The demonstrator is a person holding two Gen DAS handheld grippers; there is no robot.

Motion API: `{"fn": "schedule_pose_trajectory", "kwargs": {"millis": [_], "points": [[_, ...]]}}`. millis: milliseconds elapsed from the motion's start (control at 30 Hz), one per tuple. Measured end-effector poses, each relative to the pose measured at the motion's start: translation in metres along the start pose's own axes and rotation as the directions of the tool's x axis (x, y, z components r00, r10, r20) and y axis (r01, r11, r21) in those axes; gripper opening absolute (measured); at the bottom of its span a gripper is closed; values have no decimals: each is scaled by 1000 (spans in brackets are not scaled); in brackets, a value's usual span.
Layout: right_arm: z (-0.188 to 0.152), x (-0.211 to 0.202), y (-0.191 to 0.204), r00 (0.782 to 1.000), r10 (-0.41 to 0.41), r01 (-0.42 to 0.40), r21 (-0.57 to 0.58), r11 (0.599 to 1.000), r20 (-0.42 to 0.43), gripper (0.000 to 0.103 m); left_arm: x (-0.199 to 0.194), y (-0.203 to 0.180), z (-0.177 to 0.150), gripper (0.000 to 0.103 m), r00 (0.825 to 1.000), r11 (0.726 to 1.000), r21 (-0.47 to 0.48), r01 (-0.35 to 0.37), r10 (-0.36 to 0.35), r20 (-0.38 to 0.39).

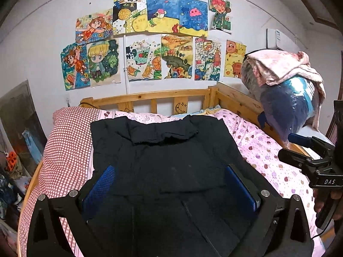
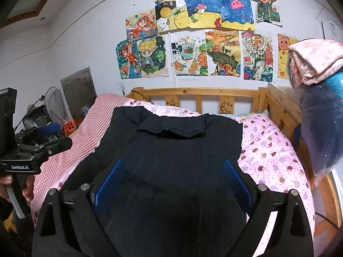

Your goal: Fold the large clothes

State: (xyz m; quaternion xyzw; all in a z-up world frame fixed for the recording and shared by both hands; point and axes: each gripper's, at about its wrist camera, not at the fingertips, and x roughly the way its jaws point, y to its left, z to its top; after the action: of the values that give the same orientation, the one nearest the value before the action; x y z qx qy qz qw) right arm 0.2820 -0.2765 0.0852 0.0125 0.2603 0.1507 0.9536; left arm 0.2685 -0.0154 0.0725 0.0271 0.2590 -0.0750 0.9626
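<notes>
my left gripper: jaws wide, holding nothing
my right gripper: same
black garment: flat on quilt, under and ahead of both
quilt: pink, spotted, on wooden bed
wall ahead: drawings

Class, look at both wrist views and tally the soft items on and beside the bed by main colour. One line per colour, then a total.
Black: 1, the black garment spread on the bed
Pink dotted: 1, the quilt
Red-and-white checked: 1, the blanket
Pink-and-white mottled: 1, the cloth on the bagged bundle
Blue: 1, the bagged bundle
Total: 5
</notes>
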Motion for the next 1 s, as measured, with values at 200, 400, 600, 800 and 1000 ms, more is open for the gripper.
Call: {"fn": "schedule_pose_trajectory", "kwargs": {"millis": [200,400,600,800,1000], "points": [[-19,-36,3,1000,4,-4,-1,1000,9,91,-31,-8,-23,103,1000,1000,20,3,-3,-5],[-38,-62,9,1000,7,-6,-15,1000,11,91,-55,-17,-47,103,999,998,38,44,-44,-8],[-54,-80,15,1000,24,-23,-11,1000,16,91,-72,-22,-64,103,999,998,38,53,-53,-5],[-73,-96,23,999,39,-38,-21,999,18,91,-90,-26,-81,103,999,997,65,45,-45,-3],[-94,-108,26,1000,17,-17,-42,999,8,91,-101,-20,-100,103,999,995,89,48,-47,-16]]}}
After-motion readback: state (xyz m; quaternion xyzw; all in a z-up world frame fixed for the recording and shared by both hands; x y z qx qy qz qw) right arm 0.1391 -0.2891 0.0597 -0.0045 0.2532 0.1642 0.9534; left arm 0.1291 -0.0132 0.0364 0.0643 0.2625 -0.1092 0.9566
